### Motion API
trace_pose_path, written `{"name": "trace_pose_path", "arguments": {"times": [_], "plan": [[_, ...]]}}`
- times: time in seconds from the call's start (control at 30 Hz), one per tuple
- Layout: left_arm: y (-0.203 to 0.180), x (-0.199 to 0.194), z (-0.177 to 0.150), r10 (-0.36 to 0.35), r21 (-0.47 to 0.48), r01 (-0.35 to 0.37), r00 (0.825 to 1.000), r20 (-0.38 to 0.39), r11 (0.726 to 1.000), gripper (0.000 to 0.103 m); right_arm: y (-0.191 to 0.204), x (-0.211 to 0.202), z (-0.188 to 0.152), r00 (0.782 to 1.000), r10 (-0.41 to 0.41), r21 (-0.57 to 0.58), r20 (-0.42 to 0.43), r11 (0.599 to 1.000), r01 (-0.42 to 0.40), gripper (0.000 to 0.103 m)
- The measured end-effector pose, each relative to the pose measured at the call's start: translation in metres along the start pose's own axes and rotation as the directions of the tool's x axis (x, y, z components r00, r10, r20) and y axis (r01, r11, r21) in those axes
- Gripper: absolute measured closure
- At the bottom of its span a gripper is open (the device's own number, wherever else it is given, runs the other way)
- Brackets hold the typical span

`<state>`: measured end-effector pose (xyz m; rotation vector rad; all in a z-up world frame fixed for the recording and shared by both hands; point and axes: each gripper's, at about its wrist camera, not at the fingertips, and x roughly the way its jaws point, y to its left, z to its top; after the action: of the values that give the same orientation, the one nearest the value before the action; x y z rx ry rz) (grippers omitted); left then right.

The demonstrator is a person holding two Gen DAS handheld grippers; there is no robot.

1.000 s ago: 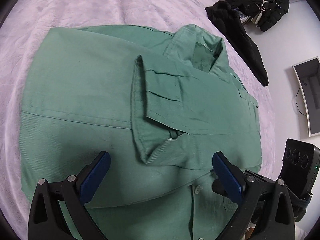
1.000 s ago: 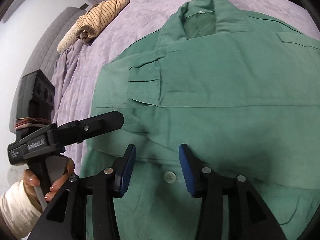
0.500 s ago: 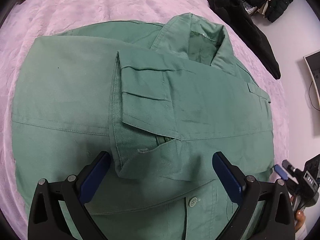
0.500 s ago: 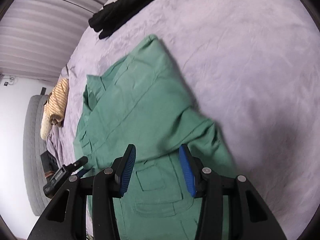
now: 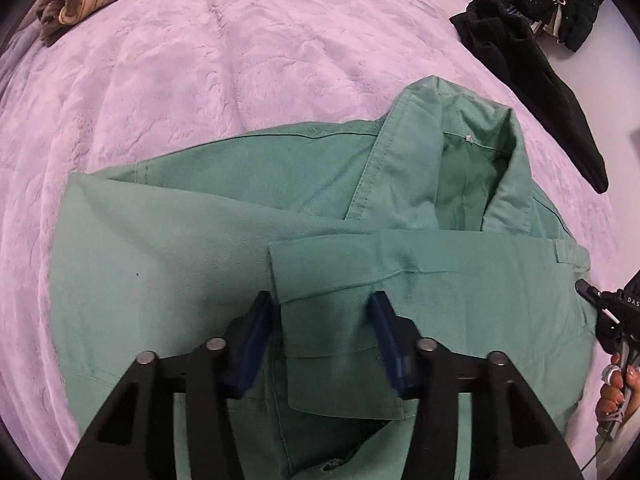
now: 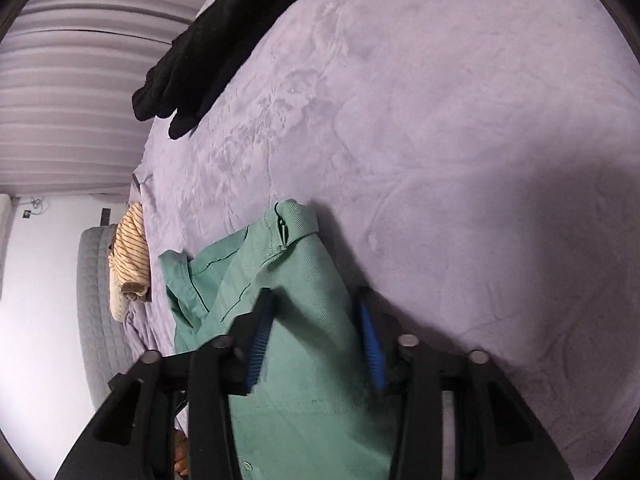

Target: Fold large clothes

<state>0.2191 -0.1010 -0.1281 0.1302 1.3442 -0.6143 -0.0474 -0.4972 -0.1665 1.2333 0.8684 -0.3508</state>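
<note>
Green cotton, the large button-up shirt [image 5: 192, 280] lies spread on the lilac plush bed cover [image 5: 240, 80], collar at the far end and sleeves already crossed over the chest, so the next fold can likely run lengthwise. Left hand-held gripper [image 5: 322, 332] straddles the folded cuff [image 5: 328, 344], part-spread, pads not pressing it. Right hand-held gripper [image 6: 316, 344] brackets the shirt's right-hand edge [image 6: 304, 320] likewise, seemingly lining up a grip.

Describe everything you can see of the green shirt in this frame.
The green shirt looks like sturdy woven cotton twill, with a stitched collar, buttons and a flapped pocket. It lies on the lilac bedspread, partly folded, a sleeve laid across its front. The left tool straddles the sleeve cuff; the right tool straddles a raised fold at its edge. Neither tool's blue pads have visibly closed on the cloth.
</note>
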Motion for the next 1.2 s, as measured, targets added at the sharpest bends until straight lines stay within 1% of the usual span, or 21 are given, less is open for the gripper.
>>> {"name": "trace_pose_path", "arguments": {"times": [0.03,0.07,0.1,0.17,0.23,0.37,0.43,0.53,0.6,0.63,0.67,0.73,0.83,0.9,0.97,1.0,1.03,1.07,1.13,1.17,1.2], "plan": [[0.000,-0.004,0.000,-0.002,0.004,0.002,1.000,0.010,1.000,0.067,0.011,0.000,-0.001,1.000,-0.029,-0.059,-0.002,0.998,0.029,0.100],[-0.001,-0.008,0.000,0.003,0.016,-0.003,1.000,0.022,1.000,0.069,0.025,-0.003,-0.006,0.998,-0.061,-0.128,0.021,0.990,0.063,0.100],[-0.001,-0.010,0.000,0.007,0.027,-0.008,1.000,0.031,1.000,0.069,0.041,-0.010,-0.010,0.994,-0.092,-0.222,0.051,0.970,0.101,0.101],[-0.004,-0.008,0.002,0.016,0.039,-0.018,0.999,0.037,0.999,0.069,0.058,-0.020,-0.015,0.984,-0.151,-0.335,0.091,0.926,0.173,0.101],[-0.008,0.000,0.005,0.043,0.043,-0.044,0.998,0.036,0.998,0.069,0.062,-0.017,-0.014,0.965,-0.237,-0.395,0.109,0.881,0.261,0.101],[-0.018,0.013,0.004,0.095,0.082,-0.102,0.992,0.077,0.991,0.069,0.040,0.008,-0.008,0.930,-0.351,-0.407,0.107,0.838,0.363,0.101],[-0.019,0.009,0.004,0.108,0.102,-0.116,0.991,0.079,0.988,0.069,0.030,0.013,-0.007,0.931,-0.352,-0.379,0.101,0.851,0.363,0.101],[-0.015,-0.005,0.005,0.127,0.110,-0.134,0.989,0.071,0.985,0.069,0.028,-0.004,-0.008,0.945,-0.312,-0.305,0.095,0.895,0.326,0.098],[-0.010,-0.018,0.002,0.122,0.107,-0.130,0.989,0.077,0.986,0.069,0.023,-0.031,-0.018,0.966,-0.246,-0.234,0.082,0.937,0.259,0.095],[-0.007,-0.025,0.000,0.114,0.106,-0.122,0.990,0.081,0.987,0.069,0.021,-0.044,-0.025,0.976,-0.206,-0.199,0.075,0.956,0.217,0.090],[-0.006,-0.032,-0.002,0.105,0.104,-0.113,0.991,0.088,0.988,0.069,0.018,-0.058,-0.036,0.985,-0.156,-0.164,0.071,0.972,0.166,0.074],[-0.006,-0.042,-0.006,0.085,0.104,-0.095,0.992,0.096,0.990,0.069,0.010,-0.084,-0.066,0.993,-0.087,-0.100,0.075,0.991,0.094,0.049],[-0.011,-0.043,-0.018,0.063,0.132,-0.073,0.995,0.082,0.989,0.069,-0.010,-0.098,-0.112,0.999,0.009,0.026,0.043,1.000,-0.010,0.049],[-0.027,-0.027,-0.022,0.089,0.155,-0.097,0.995,0.055,0.983,0.069,-0.031,-0.093,-0.134,0.998,0.058,0.141,0.022,0.988,-0.061,0.052],[-0.032,-0.010,-0.026,0.113,0.165,-0.117,0.993,0.032,0.979,0.068,-0.045,-0.086,-0.139,0.996,0.071,0.221,0.046,0.972,-0.080,0.056],[-0.034,-0.002,-0.029,0.135,0.168,-0.138,0.990,0.029,0.976,0.069,-0.052,-0.082,-0.139,0.994,0.076,0.262,0.075,0.961,-0.094,0.072],[-0.034,0.003,-0.030,0.148,0.169,-0.152,0.988,0.033,0.974,0.068,-0.061,-0.080,-0.138,0.990,0.085,0.311,0.112,0.943,-0.116,0.092],[-0.035,0.004,-0.032,0.149,0.167,-0.153,0.988,0.040,0.974,0.068,-0.069,-0.078,-0.138,0.988,0.064,0.361,0.137,0.926,-0.110,0.100],[-0.036,0.004,-0.035,0.156,0.171,-0.162,0.987,0.050,0.972,0.068,-0.076,-0.081,-0.139,0.985,0.030,0.395,0.170,0.914,-0.096,0.100],[-0.037,0.005,-0.035,0.161,0.178,-0.168,0.986,0.051,0.970,0.066,-0.076,-0.081,-0.141,0.986,-0.002,0.378,0.167,0.924,-0.062,0.101],[-0.038,0.007,-0.034,0.177,0.183,-0.183,0.983,0.051,0.966,0.060,-0.075,-0.079,-0.144,0.986,-0.032,0.349,0.163,0.937,-0.027,0.101]]}}
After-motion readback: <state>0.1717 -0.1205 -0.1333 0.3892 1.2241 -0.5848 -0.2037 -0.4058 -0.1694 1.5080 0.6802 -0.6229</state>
